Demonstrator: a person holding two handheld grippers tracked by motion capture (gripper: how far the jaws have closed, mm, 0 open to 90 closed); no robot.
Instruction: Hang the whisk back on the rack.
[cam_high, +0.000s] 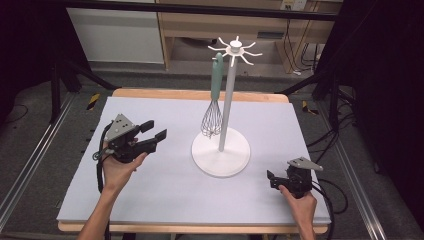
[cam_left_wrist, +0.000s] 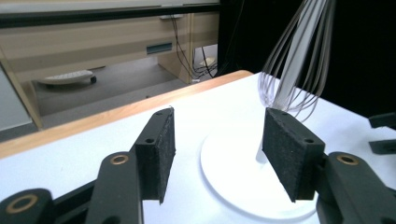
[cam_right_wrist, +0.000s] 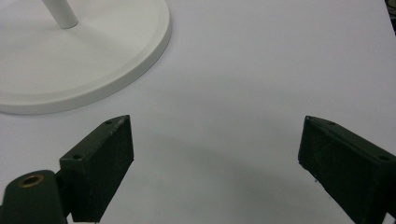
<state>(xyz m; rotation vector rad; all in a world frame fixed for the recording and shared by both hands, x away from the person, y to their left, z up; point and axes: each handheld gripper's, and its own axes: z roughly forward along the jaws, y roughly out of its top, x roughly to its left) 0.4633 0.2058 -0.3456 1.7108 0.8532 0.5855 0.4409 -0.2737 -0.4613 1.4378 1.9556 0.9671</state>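
Tongs first: the left tongs (cam_high: 154, 131) are spread with nothing between the pads, and the right tongs (cam_right_wrist: 215, 168) are spread wide too, over bare surface. In the high view the right tongs (cam_high: 272, 179) are small and dark, so their gap is hard to read there; the right gripper view shows it plainly.

Largest is the tabletop (cam_high: 165, 200), covered with a pale sheet, its wooden edge visible at the far side. On it stands the white stand (cam_high: 221, 150), a round base with a thin pole and hooks at the top. In the right gripper view the base is cut off at the left and upper edge, and of the pole I see a short stub. The whisk (cam_high: 214, 100) hangs from one hook by its green handle, its wires close beside the pole, above the base. In the left gripper view its handle is cut off at the top, and the wires are blurred.

The left hand (cam_high: 120, 167) holds its tongs above the tabletop, left of the stand, pointing toward the whisk but apart from it. The right hand (cam_high: 300, 200) keeps its tongs low near the front right corner, pointing left toward the base, well apart.
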